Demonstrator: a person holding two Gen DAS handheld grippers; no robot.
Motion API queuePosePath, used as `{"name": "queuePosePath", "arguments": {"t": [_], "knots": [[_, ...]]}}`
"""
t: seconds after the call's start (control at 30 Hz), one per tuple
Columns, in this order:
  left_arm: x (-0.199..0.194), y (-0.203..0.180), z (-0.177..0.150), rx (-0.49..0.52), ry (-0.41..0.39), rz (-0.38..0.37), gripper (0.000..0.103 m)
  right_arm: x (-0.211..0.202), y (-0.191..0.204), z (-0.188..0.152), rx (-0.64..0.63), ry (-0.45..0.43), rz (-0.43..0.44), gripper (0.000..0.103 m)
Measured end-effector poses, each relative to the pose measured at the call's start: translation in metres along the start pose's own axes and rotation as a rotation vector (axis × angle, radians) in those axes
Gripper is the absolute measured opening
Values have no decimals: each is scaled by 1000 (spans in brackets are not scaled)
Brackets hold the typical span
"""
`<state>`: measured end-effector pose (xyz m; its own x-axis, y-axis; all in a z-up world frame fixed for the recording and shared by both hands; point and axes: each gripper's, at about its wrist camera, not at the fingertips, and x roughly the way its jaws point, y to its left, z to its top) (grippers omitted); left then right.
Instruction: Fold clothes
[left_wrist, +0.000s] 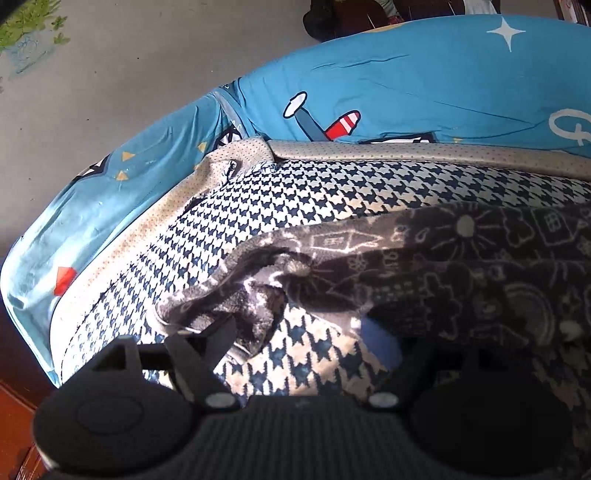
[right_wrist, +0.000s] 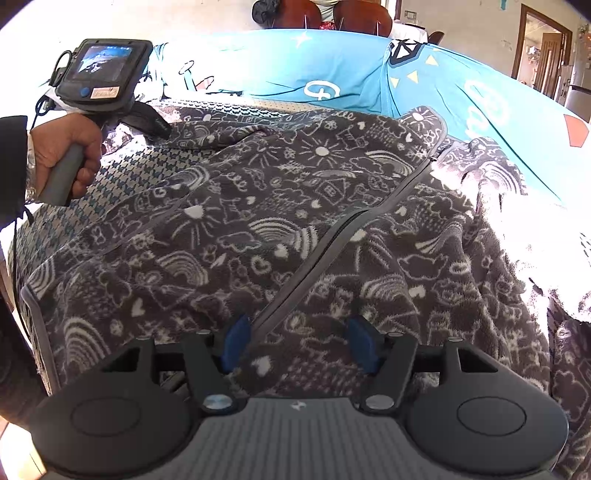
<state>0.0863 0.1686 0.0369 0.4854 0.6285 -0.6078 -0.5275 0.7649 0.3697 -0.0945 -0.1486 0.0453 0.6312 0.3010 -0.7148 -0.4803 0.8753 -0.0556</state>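
Right, one garment in play here: a single dark grey fleece (right_wrist: 295, 206) printed with white doodles of rainbows, suns and hearts, spread over a houndstooth blanket (left_wrist: 332, 184) on the bed. One grey zipper line (right_wrist: 332, 236) runs diagonally across the fleece from 1 o'clock down to the centre in the right wrist view. Under the blanket, one blue cartoon sheet (left_wrist: 424, 81) stretches across from 9 to 3 o'clock.

Two tongs at work. The right tongs (right_wrist: 301, 341) sit at 6 o'clock with both blue pads (right_wrist: 236, 341) spread apart, resting on the fleece either side of the zipper's lower end, jaws parted and not pinching anything. The left tongs (left_wrist: 295, 332) stand wide too; the fleece's bunched corner (left_wrist: 229, 295) lies against the left finger, a blue pad (left_wrist: 380, 343) showing at the other side, and I cannot tell whether cloth is actually gripped.

One hand (right_wrist: 64, 155) at 9 o'clock grips the left tool's handle, its small screen (right_wrist: 99, 61) lit above.
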Motion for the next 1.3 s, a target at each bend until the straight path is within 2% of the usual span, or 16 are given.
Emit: {"name": "queuePosePath", "arguments": {"t": [0.07, 0.17, 0.23, 0.3, 0.33, 0.4, 0.57, 0.63, 0.77, 0.93, 0.97, 1.03, 1.1, 1.17, 1.3], "knots": [[8, 7, 11, -47, -16, 36, 79, 0, 0, -1, -1, -4, -1, 61], [8, 18, 24, -72, -108, 147, 79, 0, 0, -1, -1, -7, 0, 61], [3, 21, 29, -72, -168, 189, 83, 0, 0, -1, 0, -8, 0, 61], [-4, 17, 30, -61, -184, 158, 89, 1, 0, -1, 1, -9, -1, 62], [-6, 14, 29, -49, -171, 118, 91, 1, 0, -1, 0, -10, -2, 63], [-7, 5, 25, -31, -120, 41, 91, 2, 0, -1, -1, -11, -4, 64], [-11, -9, 10, -44, -15, -56, 91, 2, 0, -1, -3, -15, -3, 64], [-11, -11, 7, -49, 2, -76, 91, 2, 0, -1, -3, -15, -4, 64], [-5, -13, 6, -48, -11, -62, 92, 2, 0, -1, -4, -16, -7, 64], [22, 2, 11, -136, 62, -117, 93, 1, 0, -2, -1, -18, -6, 64], [23, 4, 11, -146, 58, -131, 90, 1, 0, -2, -1, -18, -4, 64], [25, 5, 12, -155, 50, -169, 72, 2, -1, -2, 0, -18, -2, 64], [22, 6, 15, -153, 49, -196, 36, 2, -1, -2, 0, -19, 1, 65], [17, 6, 18, -141, 46, -190, 15, 2, -1, -3, -1, -19, 2, 65], [2, 20, 28, -138, 42, -181, 13, 2, -1, -2, -3, -19, 1, 65]]}}
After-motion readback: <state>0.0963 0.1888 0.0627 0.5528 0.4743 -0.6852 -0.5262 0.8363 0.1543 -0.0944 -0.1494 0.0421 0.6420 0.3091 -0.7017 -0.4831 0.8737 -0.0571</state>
